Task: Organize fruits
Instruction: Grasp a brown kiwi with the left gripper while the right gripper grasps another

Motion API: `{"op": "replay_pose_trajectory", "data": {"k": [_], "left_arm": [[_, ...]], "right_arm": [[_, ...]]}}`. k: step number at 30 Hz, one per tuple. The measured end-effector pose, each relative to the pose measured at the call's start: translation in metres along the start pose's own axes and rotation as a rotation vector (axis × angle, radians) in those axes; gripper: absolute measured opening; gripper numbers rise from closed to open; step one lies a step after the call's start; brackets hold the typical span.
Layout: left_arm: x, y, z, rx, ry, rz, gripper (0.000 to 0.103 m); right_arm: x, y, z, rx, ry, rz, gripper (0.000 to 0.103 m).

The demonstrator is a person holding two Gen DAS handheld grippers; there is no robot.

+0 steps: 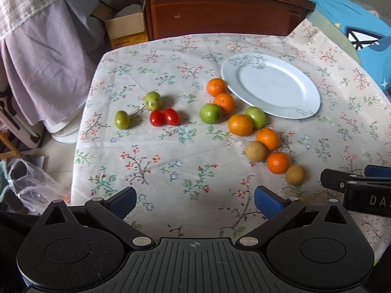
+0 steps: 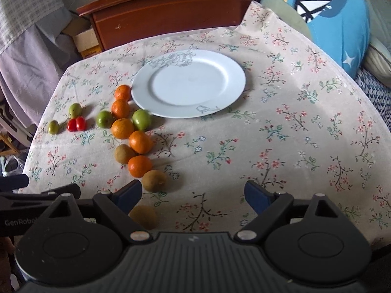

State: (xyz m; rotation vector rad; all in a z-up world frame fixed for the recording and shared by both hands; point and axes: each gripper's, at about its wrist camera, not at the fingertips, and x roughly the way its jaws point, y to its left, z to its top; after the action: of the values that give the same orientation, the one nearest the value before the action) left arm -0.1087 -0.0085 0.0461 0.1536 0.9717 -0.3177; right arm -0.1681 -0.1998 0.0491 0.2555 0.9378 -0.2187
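1. Plate [image 2: 188, 83] sits bare at twelve o'clock from the right gripper [image 2: 193, 195], fruit trailing off its seven o'clock edge.
2. Both grippers, left gripper [image 1: 195, 202] included, gape wide, holding nothing.
3. Best centre on the brown fruit [image 2: 154, 180] at ten o'clock before closing.

You are working in a lived-in home, likely a bedroom or spare room. Your table wears a beige cotton tablecloth printed with small flowers [image 1: 171, 146]; behind it stands a dark reddish-brown wooden cabinet [image 1: 220, 12]. To its left hang a checked cloth and lilac fabric [image 1: 41, 61], beside an open cardboard box [image 1: 124, 26]. A bright blue cartoon-print cushion [image 2: 337, 19] lies at the right.
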Motion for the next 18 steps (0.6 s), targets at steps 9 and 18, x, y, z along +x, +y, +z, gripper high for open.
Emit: {"op": "replay_pose_trajectory", "data": {"k": [9,18], "left_arm": [[-0.004,-0.032,-0.009,0.103,-0.026,-0.114,0.103],[0.008,-0.078,-0.03,0.265,-0.042,-0.204,0.102]], "right_arm": [[-0.003,-0.045,0.0,0.149,-0.015,-0.033,0.088],[-0.006,-0.049,-0.002,0.157,-0.042,-0.013,0.084]]}}
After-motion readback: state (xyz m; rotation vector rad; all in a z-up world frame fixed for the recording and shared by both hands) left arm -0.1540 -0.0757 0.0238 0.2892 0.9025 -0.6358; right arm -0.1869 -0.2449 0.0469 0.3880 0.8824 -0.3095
